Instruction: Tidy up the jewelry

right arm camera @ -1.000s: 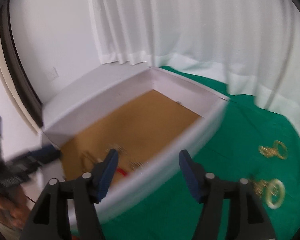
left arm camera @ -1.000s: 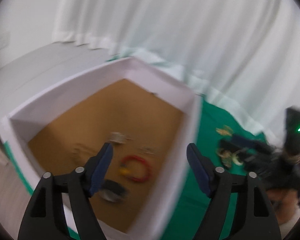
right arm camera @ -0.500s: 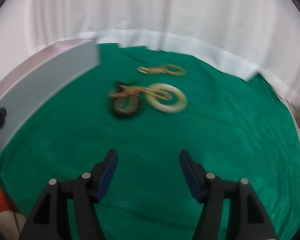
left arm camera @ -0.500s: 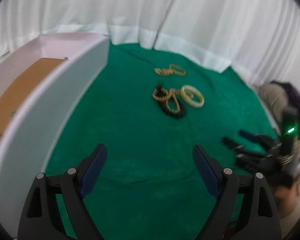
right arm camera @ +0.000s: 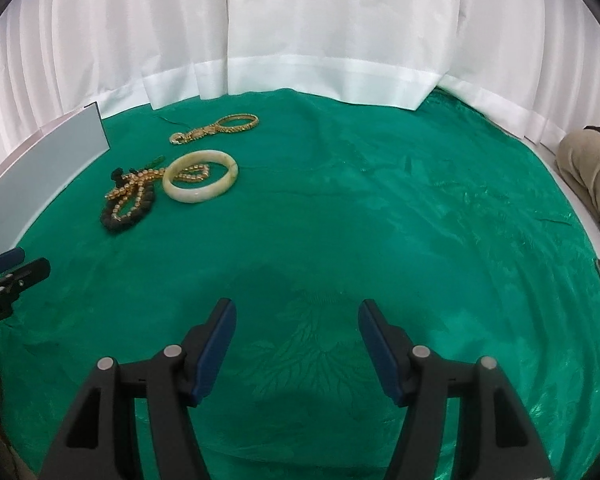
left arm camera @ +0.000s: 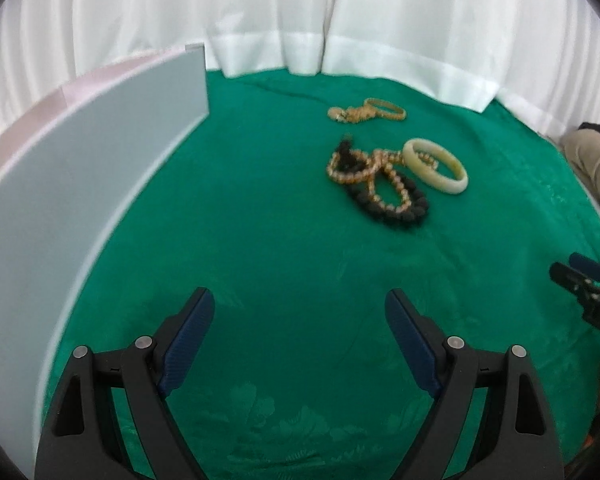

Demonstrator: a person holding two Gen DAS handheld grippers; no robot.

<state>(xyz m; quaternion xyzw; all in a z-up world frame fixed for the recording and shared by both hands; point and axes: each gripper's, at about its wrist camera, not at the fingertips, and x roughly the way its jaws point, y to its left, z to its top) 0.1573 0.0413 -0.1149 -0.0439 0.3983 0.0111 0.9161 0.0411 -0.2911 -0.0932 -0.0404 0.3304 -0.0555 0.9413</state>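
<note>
Both tools hover above the green cloth (right arm camera: 380, 220) covering the worktop, each carrying nothing. The left hand-held gripper (left arm camera: 300, 320) stands released, fingers wide apart; the right hand-held gripper (right arm camera: 293, 326) likewise stands released.

Landmark: the pale bangle (right arm camera: 201, 176). It lies flat on the cloth, well ahead of the right hand-held gripper and off to its left. A gold bead strand (right arm camera: 140, 184) passes into the bangle's ring and overlaps a black bead bracelet (right arm camera: 116, 222) just left of the bangle. A gold chain bracelet (right arm camera: 220, 128) lies beyond the bangle, apart from it. A white box (left arm camera: 80, 160) stands left of the bangle, well apart. White curtains (right arm camera: 300, 20) hang behind.
</note>
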